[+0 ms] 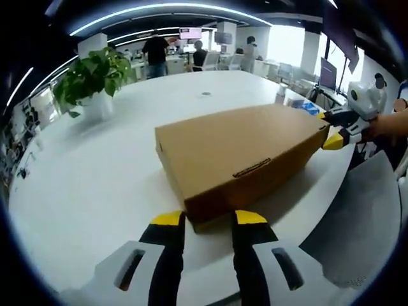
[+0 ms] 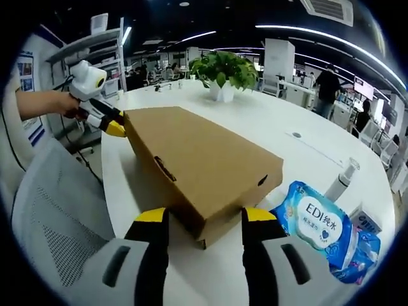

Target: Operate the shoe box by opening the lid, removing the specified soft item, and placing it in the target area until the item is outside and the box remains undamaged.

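Cardboard shoe box (image 1: 239, 156) lies closed on the white table (image 1: 95, 185), left gripper (image 1: 208, 220) and right gripper (image 2: 205, 217) spread apart at opposite corners; uneven prying could, arguably, tear its lid or skid it off the near edge.

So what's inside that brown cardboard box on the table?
That can't be seen: the shoe box lies shut on the white table, lid down, hiding its contents. Both grippers, left and right, sit open at opposite ends.
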Demonstrator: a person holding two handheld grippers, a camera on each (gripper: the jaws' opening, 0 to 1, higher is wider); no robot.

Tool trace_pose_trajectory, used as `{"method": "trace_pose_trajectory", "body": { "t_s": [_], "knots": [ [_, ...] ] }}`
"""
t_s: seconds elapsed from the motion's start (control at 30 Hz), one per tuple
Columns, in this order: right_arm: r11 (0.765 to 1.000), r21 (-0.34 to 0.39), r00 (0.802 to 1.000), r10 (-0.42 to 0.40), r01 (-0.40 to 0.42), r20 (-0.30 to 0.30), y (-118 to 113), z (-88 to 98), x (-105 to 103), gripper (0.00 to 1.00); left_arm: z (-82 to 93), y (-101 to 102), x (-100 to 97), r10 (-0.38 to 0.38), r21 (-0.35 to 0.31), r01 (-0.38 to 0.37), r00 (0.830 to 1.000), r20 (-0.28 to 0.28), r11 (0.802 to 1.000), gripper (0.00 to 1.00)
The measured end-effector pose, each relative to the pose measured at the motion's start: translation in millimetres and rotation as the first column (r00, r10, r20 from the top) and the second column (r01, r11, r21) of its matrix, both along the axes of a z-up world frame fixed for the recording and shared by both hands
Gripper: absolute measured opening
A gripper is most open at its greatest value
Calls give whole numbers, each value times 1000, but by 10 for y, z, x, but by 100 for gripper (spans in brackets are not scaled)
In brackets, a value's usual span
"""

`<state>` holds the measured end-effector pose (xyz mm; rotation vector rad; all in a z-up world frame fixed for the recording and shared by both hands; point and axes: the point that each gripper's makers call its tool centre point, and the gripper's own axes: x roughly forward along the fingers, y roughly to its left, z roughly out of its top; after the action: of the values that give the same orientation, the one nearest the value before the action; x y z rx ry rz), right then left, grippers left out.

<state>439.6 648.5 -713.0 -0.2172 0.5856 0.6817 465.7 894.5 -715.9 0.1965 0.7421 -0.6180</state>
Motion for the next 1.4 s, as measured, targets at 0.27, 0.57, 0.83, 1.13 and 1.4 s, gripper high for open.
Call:
{"method": "trace_pose_trajectory", "body": {
  "t_s": [0.27,0.57,0.83,1.13,1.4],
  "knots": [
    [1000,-6,1000,-1,1,-13,-2,-74,7,43,-133,12,18,-3,6,3,1000,-17,1000,28],
    [1000,-25,1000,-3,3,-21,-20,-128,12,42,-232,25,45,-4,6,4,999,-38,1000,28],
    [1000,-7,999,-5,5,-45,-37,-114,-28,40,-203,81,41,-1,1,1,999,-39,1000,30],
    [1000,7,1000,-5,5,-26,-36,11,-20,40,7,116,29,-39,14,39,999,5,999,32],
    [1000,16,999,-16,16,-37,-5,-14,20,38,68,9,115,-70,15,70,997,23,997,31]
  ]
}}
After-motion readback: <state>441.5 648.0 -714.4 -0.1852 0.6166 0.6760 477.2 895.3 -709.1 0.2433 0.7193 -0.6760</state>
